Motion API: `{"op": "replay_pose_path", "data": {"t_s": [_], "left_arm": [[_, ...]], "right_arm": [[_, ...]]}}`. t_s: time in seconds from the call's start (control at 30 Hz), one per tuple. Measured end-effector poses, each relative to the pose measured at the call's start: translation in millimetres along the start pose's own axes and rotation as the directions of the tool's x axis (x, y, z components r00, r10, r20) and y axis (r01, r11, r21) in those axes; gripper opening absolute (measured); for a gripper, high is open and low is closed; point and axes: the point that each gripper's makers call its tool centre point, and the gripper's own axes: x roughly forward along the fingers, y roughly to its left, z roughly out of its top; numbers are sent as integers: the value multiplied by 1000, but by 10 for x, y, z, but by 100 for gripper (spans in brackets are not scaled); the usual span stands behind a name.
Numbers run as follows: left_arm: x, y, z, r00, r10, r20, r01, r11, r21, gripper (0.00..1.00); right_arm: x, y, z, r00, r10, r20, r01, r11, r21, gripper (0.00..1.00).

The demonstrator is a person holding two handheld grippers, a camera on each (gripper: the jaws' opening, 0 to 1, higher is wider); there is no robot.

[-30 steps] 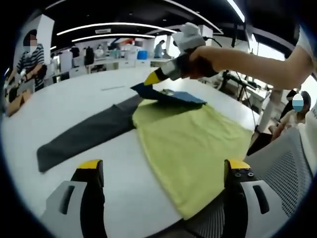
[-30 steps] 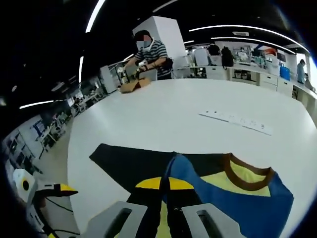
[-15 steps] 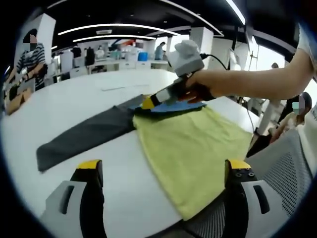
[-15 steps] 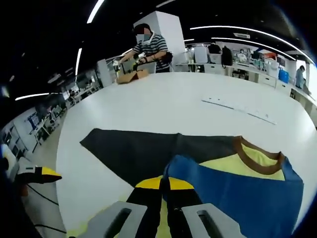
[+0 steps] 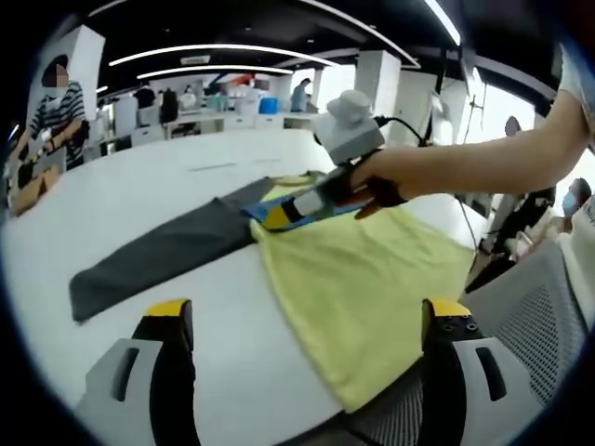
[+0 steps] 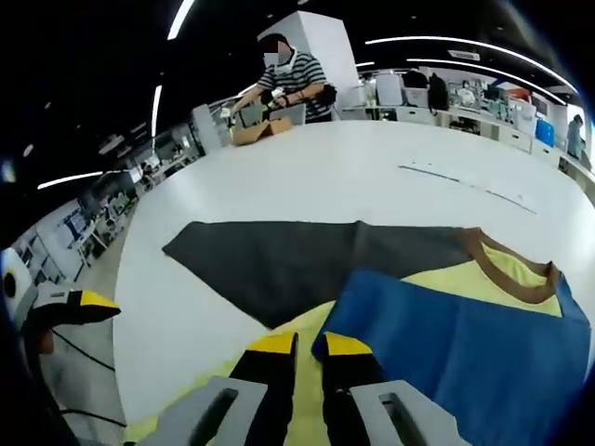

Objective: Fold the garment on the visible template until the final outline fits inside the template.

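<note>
**Right gripper view: folded sleeve laid over T-shirt body, tongs at the fold edge**

Item 1. T-shirt, yellow-green body with blue sleeve panel and brown collar. It lies flat on the white table, over a dark grey template that runs out toward 10 o'clock. The blue panel is doubled over the yellow cloth, apparently as a fold meant to bring the outline inward.

Item 2. Right gripper. Yellow-tipped jaws stand slightly parted at the blue panel's near corner. A thin gap shows between them; whether cloth is pinched there cannot be told. In the left gripper view it is held low over the shirt at 12 o'clock by a hand.

Item 3. Left gripper. Jaws spread wide, grasping nothing, poised above the shirt's near hem, probably waiting on the next fold.

Not determinable: the template's extent under the shirt, so fit cannot be judged; the hem at 5 o'clock, which overhangs the table edge; and the shirt's far side, cut off at 3 o'clock.

Surroundings: a person in stripes at the table's far end.
</note>
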Motion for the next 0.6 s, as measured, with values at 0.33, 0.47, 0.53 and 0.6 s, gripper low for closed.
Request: {"op": "replay_pose_path", "data": {"t_s": [0.33,0.47,0.53,0.6], "left_arm": [[-19,51,31,1000,14,-4,-13,1000,24,99],[-41,94,39,1000,22,-5,-22,999,23,99],[-57,102,70,1000,19,10,-19,1000,14,99],[-62,116,75,1000,23,7,-23,1000,16,99]], "right_arm": [[-113,-116,122,998,-43,49,46,997,-55,64],[-183,-178,119,997,-43,56,46,998,-41,78],[-220,-237,112,997,-55,56,57,998,-32,82],[-267,-275,112,996,-60,61,62,997,-39,84]]}}
